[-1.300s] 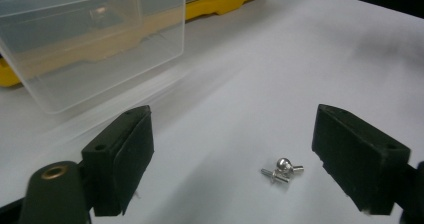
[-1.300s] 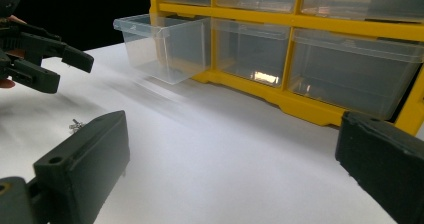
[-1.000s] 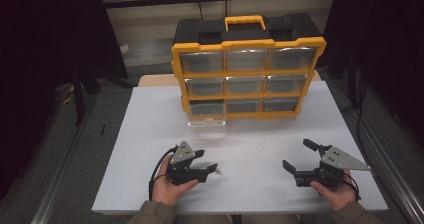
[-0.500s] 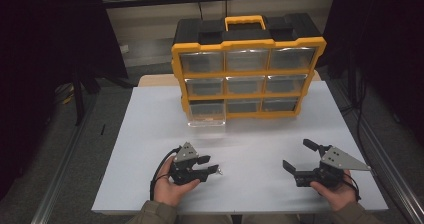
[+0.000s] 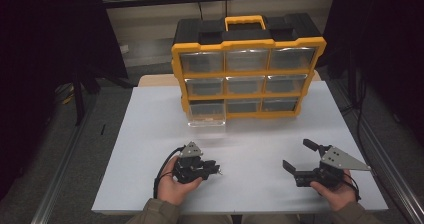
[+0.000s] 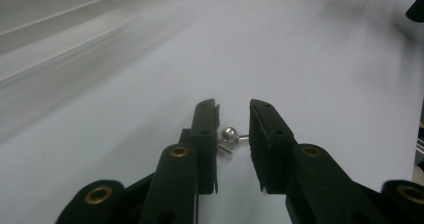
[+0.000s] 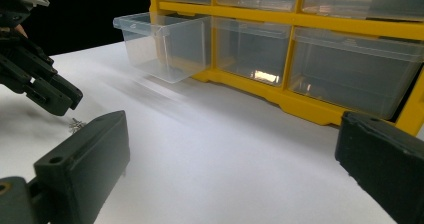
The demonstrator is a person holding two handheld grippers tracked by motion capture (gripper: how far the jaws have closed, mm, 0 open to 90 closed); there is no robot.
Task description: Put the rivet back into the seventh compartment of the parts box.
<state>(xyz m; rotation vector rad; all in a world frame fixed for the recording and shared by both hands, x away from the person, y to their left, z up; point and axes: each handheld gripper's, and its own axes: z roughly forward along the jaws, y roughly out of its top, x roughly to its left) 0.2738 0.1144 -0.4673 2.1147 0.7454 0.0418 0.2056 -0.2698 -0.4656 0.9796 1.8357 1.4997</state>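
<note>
My left gripper (image 6: 234,115) is low on the table (image 5: 260,134), jaws just closing in on two small screws (image 6: 229,140) that lie between them. A gap shows each side of the screws, so nothing is clamped yet. The left gripper view alone shows the screws clearly: one round head, one short shank beside it. In the right gripper view they are a faint glint (image 7: 75,125) under my left gripper's tips (image 7: 62,101); in the high view my left gripper (image 5: 216,168) hides them.

My right gripper (image 5: 299,156) sits near the table's front right corner, jaws spread wide, nothing between them. Its own view shows the two pads (image 7: 85,159) far apart with bare table in the gap.

Farther back: one yellow organizer (image 5: 248,76) with nine clear drawers, three rows of three. One drawer (image 5: 206,113), bottom left, is pulled out; the right gripper view shows it (image 7: 162,44) standing proud of the frame. The high view alone shows the black top and the orange handle (image 5: 245,22).
</note>
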